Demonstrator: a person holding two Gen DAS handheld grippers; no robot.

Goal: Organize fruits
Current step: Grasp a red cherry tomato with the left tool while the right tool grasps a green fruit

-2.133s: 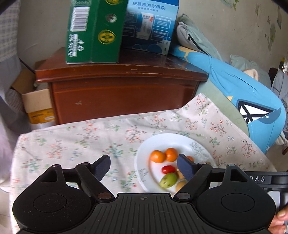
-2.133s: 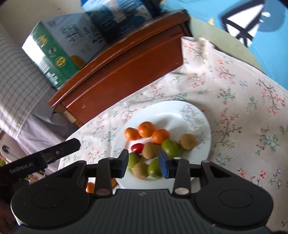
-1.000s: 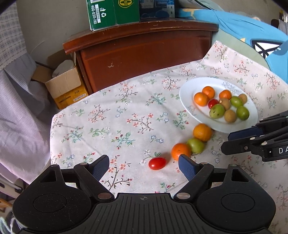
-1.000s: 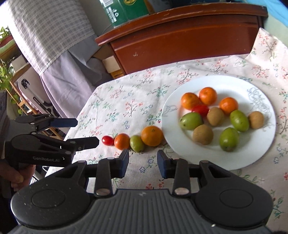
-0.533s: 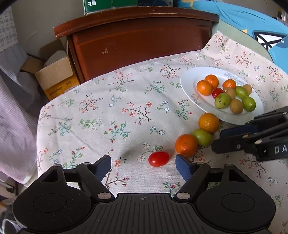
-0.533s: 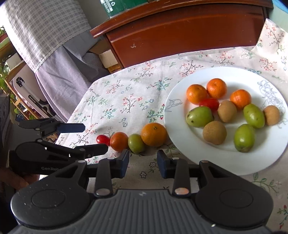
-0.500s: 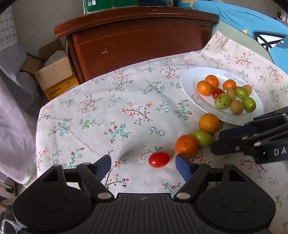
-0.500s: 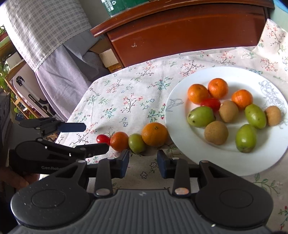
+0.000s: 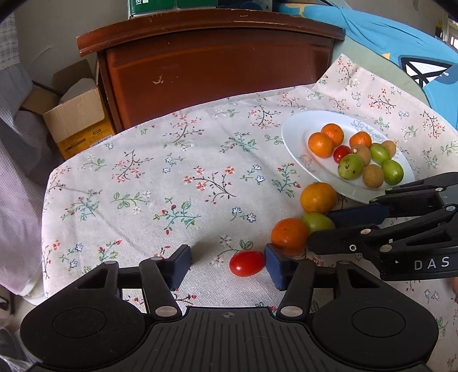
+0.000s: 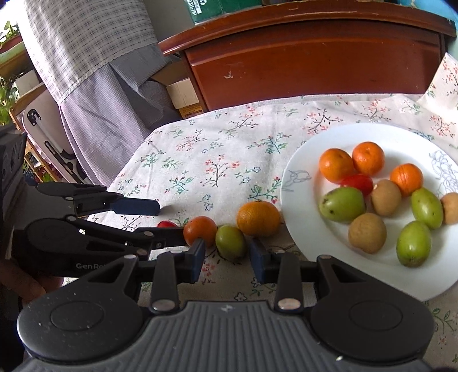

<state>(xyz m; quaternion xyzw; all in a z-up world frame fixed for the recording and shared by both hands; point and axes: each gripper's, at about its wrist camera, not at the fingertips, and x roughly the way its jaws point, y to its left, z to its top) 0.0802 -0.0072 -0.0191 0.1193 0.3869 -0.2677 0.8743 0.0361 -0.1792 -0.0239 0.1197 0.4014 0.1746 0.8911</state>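
Observation:
A white plate (image 9: 294,137) (image 10: 297,200) holds several oranges, green fruits, brown fruits and one red tomato. On the floral cloth beside it lie a large orange (image 9: 318,198) (image 10: 258,218), a green fruit (image 9: 316,221) (image 10: 230,241), a small orange (image 9: 289,232) (image 10: 199,230) and a red cherry tomato (image 9: 246,263) (image 10: 167,223). My left gripper (image 9: 227,264) (image 10: 169,219) is open, with the cherry tomato between its fingers, close to the right one. My right gripper (image 10: 226,259) (image 9: 319,227) is open, with the green fruit just beyond its fingertips.
A brown wooden cabinet (image 9: 217,60) stands behind the table, with a green box (image 10: 211,10) on top. An open cardboard box (image 9: 77,114) sits on the floor at left. A blue cushion (image 9: 400,43) lies at the right. Checked fabric (image 10: 86,37) hangs at left.
Both grippers have moved forward and lower toward the loose fruits. The cherry tomato now sits between my left fingers, and the green fruit is close in front of my right fingers.

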